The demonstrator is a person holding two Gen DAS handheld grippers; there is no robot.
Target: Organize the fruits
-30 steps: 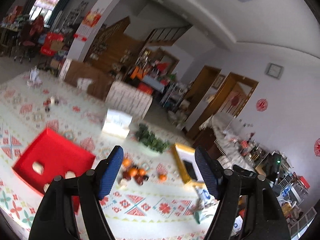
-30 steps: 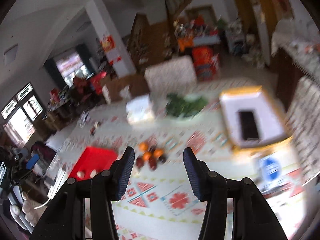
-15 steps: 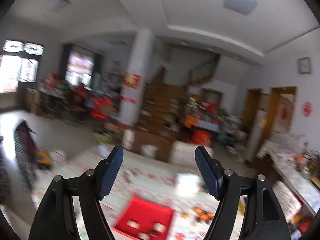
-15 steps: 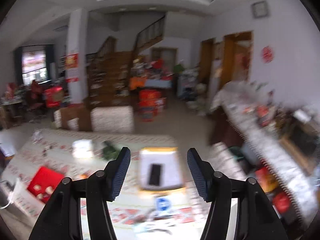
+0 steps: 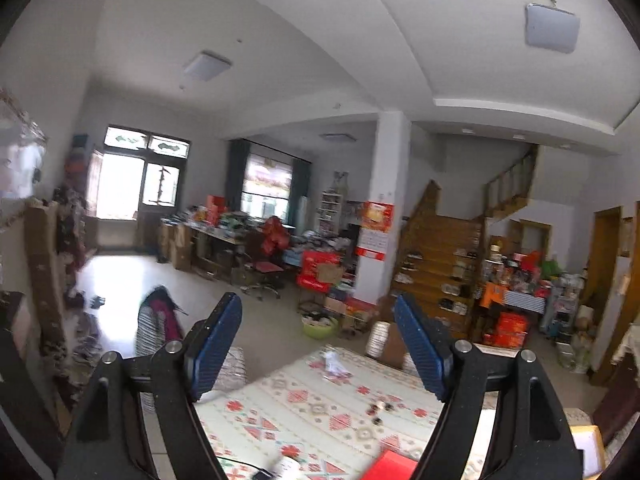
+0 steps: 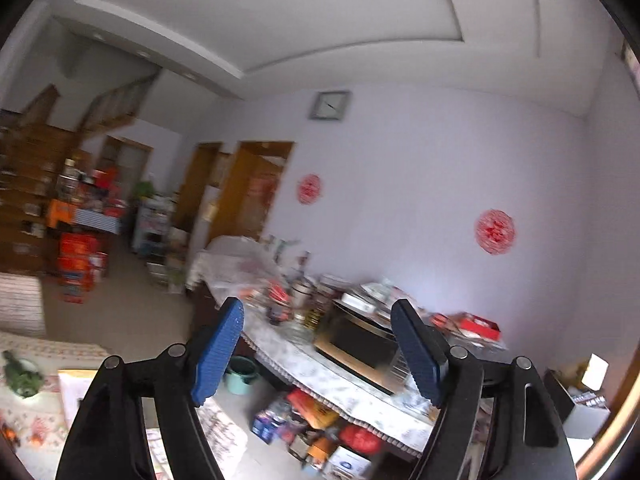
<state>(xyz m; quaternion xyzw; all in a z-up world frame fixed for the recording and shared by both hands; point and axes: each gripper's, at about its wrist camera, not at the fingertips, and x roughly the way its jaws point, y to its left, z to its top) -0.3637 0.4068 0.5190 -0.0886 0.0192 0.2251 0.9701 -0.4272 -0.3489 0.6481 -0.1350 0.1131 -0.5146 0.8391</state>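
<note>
Left wrist view: left gripper (image 5: 318, 346) empty, tongs wide apart, aimed over the patterned table (image 5: 320, 412).
Fruits: none clearly visible; red tray (image 5: 390, 470) corner at 6 o'clock.
Right gripper (image 6: 316, 350): spread, empty, facing the cluttered side counter (image 6: 320, 364).
Advice: tilt both down toward 6 o'clock, find fruit before closing.
</note>
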